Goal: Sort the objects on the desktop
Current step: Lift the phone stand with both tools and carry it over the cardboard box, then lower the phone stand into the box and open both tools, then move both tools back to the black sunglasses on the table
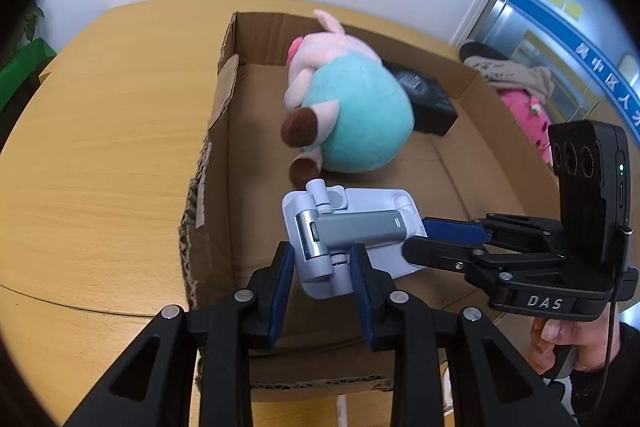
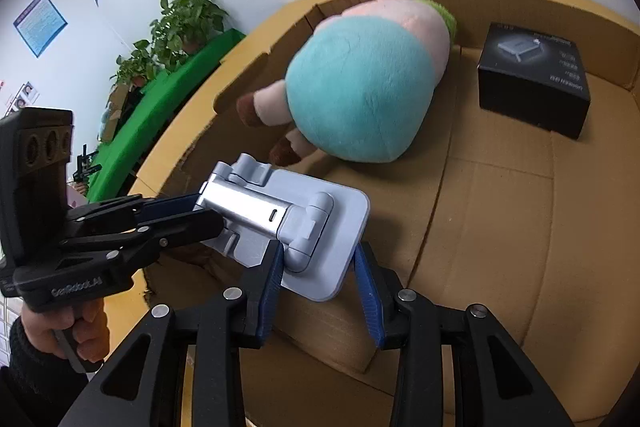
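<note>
A grey folding phone stand (image 1: 348,227) (image 2: 288,223) is held over the open cardboard box (image 1: 224,131) (image 2: 500,227). My left gripper (image 1: 322,267) is shut on the stand's hinged end; it enters the right wrist view from the left (image 2: 192,215). My right gripper (image 2: 318,267) is shut on the stand's flat plate; it enters the left wrist view from the right (image 1: 424,239). A plush pig in a teal dress (image 1: 352,107) (image 2: 360,87) and a black carton (image 1: 428,99) (image 2: 532,79) lie inside the box.
The box stands on a wooden table (image 1: 100,147). A pink and beige bundle (image 1: 520,95) lies right of the box. Potted plants and a green surface (image 2: 168,83) stand beyond the table's left side.
</note>
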Demonstrator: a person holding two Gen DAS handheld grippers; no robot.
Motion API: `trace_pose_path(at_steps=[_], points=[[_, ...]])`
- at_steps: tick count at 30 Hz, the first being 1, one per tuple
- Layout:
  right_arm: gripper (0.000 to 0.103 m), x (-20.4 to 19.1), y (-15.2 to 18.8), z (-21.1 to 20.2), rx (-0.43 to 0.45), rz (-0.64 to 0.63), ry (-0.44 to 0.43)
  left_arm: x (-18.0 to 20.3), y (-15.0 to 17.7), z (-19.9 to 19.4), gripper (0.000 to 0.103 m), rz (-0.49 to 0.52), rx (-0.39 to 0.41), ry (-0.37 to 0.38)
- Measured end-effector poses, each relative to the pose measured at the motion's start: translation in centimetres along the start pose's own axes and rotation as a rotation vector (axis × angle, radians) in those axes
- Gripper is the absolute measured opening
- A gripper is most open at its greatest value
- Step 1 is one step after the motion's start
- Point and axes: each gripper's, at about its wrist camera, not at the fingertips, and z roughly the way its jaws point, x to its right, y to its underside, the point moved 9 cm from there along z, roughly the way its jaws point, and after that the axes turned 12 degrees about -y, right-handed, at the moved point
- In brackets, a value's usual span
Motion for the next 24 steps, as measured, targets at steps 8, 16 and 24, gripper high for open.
trace_pose_path(at_steps=[8, 16, 24], points=[[0.04, 0.4, 0.9, 1.9, -0.051, 0.018, 0.032, -0.1, 0.1, 0.8, 0.027, 0.052, -0.028, -0.139], [0.096, -1.7, 0.7, -6.1, 0.123, -0.124, 0.212, 1.0, -1.6, -7.6, 0.069, 0.008, 0.253, -0.152], [0.101, -4.0, 2.6, -14.5, 0.255, -0.137, 0.292, 6.6, -0.9, -16.8, 0.087, 0.036, 0.551, -0.22]])
